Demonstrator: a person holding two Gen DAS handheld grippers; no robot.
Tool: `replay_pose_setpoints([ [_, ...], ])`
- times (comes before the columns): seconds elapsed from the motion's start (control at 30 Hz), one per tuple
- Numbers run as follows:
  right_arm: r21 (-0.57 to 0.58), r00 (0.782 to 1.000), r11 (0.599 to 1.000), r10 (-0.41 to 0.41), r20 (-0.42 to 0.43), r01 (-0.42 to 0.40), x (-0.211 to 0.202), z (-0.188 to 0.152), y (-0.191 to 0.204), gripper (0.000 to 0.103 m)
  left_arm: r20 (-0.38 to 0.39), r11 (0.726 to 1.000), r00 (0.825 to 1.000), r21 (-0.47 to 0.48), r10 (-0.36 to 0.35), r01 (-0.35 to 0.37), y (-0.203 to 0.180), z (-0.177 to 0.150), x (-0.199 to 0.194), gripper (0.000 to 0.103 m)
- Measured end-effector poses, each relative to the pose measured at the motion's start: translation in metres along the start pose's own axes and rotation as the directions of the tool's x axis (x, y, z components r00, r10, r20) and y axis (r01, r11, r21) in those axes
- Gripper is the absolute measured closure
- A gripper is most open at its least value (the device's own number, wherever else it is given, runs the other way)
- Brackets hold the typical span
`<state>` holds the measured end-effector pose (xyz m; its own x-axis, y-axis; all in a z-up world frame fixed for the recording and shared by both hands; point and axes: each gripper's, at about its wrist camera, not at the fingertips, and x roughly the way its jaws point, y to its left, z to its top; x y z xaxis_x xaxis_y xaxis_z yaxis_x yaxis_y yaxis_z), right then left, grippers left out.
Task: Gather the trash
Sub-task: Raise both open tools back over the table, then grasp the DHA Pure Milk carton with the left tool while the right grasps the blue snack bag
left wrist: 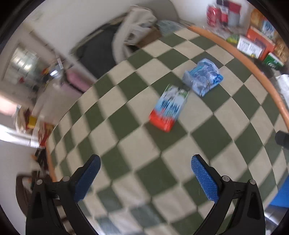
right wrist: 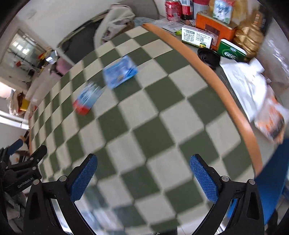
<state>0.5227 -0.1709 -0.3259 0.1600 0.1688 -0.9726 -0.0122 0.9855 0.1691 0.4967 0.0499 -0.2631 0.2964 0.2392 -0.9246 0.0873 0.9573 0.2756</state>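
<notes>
A flattened red, white and blue carton (left wrist: 168, 108) lies on the green-and-cream checked tablecloth (left wrist: 126, 137), with a crumpled blue wrapper (left wrist: 203, 76) just beyond it to the right. Both also show in the right wrist view, the carton (right wrist: 87, 100) and the wrapper (right wrist: 120, 72), blurred. My left gripper (left wrist: 145, 176) is open and empty, well short of the carton. My right gripper (right wrist: 143, 176) is open and empty, far from both items. The left gripper's black body (right wrist: 21, 171) shows at the right view's left edge.
An orange rim (right wrist: 216, 86) edges the table. Beyond it stand red cans (right wrist: 173, 8), boxes (right wrist: 196, 36), a green tin (right wrist: 232, 51), a gold object (right wrist: 248, 38), a black round lid (right wrist: 208, 56) and white bags (right wrist: 252, 86). A blue bin (right wrist: 272, 180) is at right. A draped chair (left wrist: 133, 30) stands behind.
</notes>
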Motion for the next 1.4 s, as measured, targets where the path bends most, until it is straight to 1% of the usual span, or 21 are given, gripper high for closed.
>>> replay_pose_setpoints([
  [0.13, 0.033, 0.999, 0.999, -0.035, -0.015, 0.036, 0.038, 0.054, -0.02, 0.0, -0.065, 0.994, 0.998, 0.108, -0.026, 0.033, -0.017, 0.045, 0.055, 0.001],
  [0.27, 0.084, 0.999, 0.996, -0.019, -0.036, 0.022, 0.064, 0.09, -0.039, 0.0, -0.155, 0.979, 0.985, 0.177, -0.072, 0.099, -0.027, 0.067, 0.096, 0.001],
  [0.33, 0.102, 0.999, 0.995, 0.001, -0.051, 0.004, 0.077, 0.103, -0.044, 0.0, -0.192, 0.975, 0.977, 0.185, -0.091, 0.127, -0.029, 0.07, 0.11, 0.011],
  [0.37, 0.11, 0.998, 0.994, 0.019, -0.057, -0.013, 0.083, 0.109, -0.046, 0.0, -0.183, 0.974, 0.974, 0.158, -0.133, 0.163, -0.024, 0.073, 0.109, 0.017],
  [0.43, 0.111, 0.996, 0.993, 0.053, -0.07, -0.045, 0.094, 0.12, -0.044, 0.0, -0.192, 0.971, 0.958, 0.073, -0.211, 0.228, -0.01, 0.077, 0.108, 0.048],
  [0.47, 0.106, 0.995, 0.992, 0.071, -0.075, -0.063, 0.099, 0.126, -0.041, 0.0, -0.197, 0.971, 0.952, 0.009, -0.233, 0.24, 0.0, 0.078, 0.108, 0.048],
  [0.53, 0.092, 0.991, 0.99, 0.113, -0.078, -0.106, 0.109, 0.137, -0.03, 0.0, -0.191, 0.972, 0.954, -0.089, -0.231, 0.217, 0.018, 0.075, 0.109, 0.049],
  [0.57, 0.082, 0.988, 0.989, 0.133, -0.075, -0.127, 0.112, 0.143, -0.022, 0.0, -0.191, 0.965, 0.953, -0.158, -0.237, 0.209, 0.029, 0.069, 0.11, 0.049],
  [0.63, 0.044, 0.986, 0.987, 0.155, -0.068, -0.152, 0.117, 0.151, -0.004, 0.0, -0.187, 0.956, 0.956, -0.232, -0.224, 0.179, 0.042, 0.06, 0.11, 0.049],
  [0.73, -0.067, 0.99, 0.988, 0.137, -0.047, -0.14, 0.126, 0.167, 0.036, 0.0, -0.184, 0.932, 0.962, -0.339, -0.201, 0.13, 0.058, 0.046, 0.107, 0.05],
  [0.8, -0.152, 0.994, 0.983, 0.1, -0.052, -0.107, 0.138, 0.176, 0.06, 0.0, -0.18, 0.909, 0.964, -0.402, -0.196, 0.11, 0.067, 0.039, 0.104, 0.05],
  [0.9, -0.261, 0.997, 0.964, 0.038, -0.064, -0.053, 0.158, 0.184, 0.09, 0.0, -0.176, 0.887, 0.968, -0.455, -0.177, 0.08, 0.072, 0.034, 0.1, 0.051],
  [0.97, -0.32, 0.997, 0.946, 0.017, -0.075, -0.04, 0.168, 0.185, 0.106, 0.0, -0.174, 0.874, 0.971, -0.481, -0.167, 0.064, 0.073, 0.033, 0.098, 0.051],
  [1.03, -0.354, 0.996, 0.935, -0.001, -0.089, -0.031, 0.177, 0.185, 0.117, 0.0, -0.173, 0.869, 0.973, -0.493, -0.151, 0.047, 0.072, 0.032, 0.095, 0.051],
  [1.17, -0.376, 0.993, 0.926, -0.068, -0.097, 0.027, 0.194, 0.181, 0.129, 0.0, -0.161, 0.854, 0.978, -0.519, -0.134, 0.031, 0.072, 0.03, 0.084, 0.052],
  [1.2, -0.38, 0.994, 0.924, -0.072, -0.087, 0.034, 0.194, 0.181, 0.131, 0.003, -0.153, 0.851, 0.98, -0.525, -0.126, 0.027, 0.074, 0.028, 0.079, 0.052],
  [1.23, -0.383, 0.995, 0.922, -0.078, -0.07, 0.045, 0.193, 0.18, 0.133, 0.012, -0.147, 0.849, 0.982, -0.527, -0.119, 0.024, 0.075, 0.027, 0.076, 0.052],
  [1.27, -0.382, 0.995, 0.922, -0.085, -0.05, 0.06, 0.191, 0.178, 0.133, 0.017, -0.139, 0.847, 0.984, -0.532, -0.111, 0.021, 0.075, 0.027, 0.072, 0.052],
  [1.3, -0.378, 0.996, 0.924, -0.082, -0.038, 0.062, 0.188, 0.177, 0.133, 0.028, -0.13, 0.844, 0.986, -0.536, -0.108, 0.021, 0.073, 0.026, 0.066, 0.052],
  [1.33, -0.371, 0.997, 0.927, -0.073, -0.033, 0.055, 0.184, 0.175, 0.132, 0.033, -0.121, 0.84, 0.987, -0.541, -0.107, 0.025, 0.069, 0.026, 0.059, 0.052],
  [1.4, -0.35, 0.998, 0.936, -0.055, -0.036, 0.039, 0.18, 0.173, 0.129, 0.037, -0.103, 0.838, 0.99, -0.545, -0.1, 0.028, 0.067, 0.027, 0.051, 0.052],
])
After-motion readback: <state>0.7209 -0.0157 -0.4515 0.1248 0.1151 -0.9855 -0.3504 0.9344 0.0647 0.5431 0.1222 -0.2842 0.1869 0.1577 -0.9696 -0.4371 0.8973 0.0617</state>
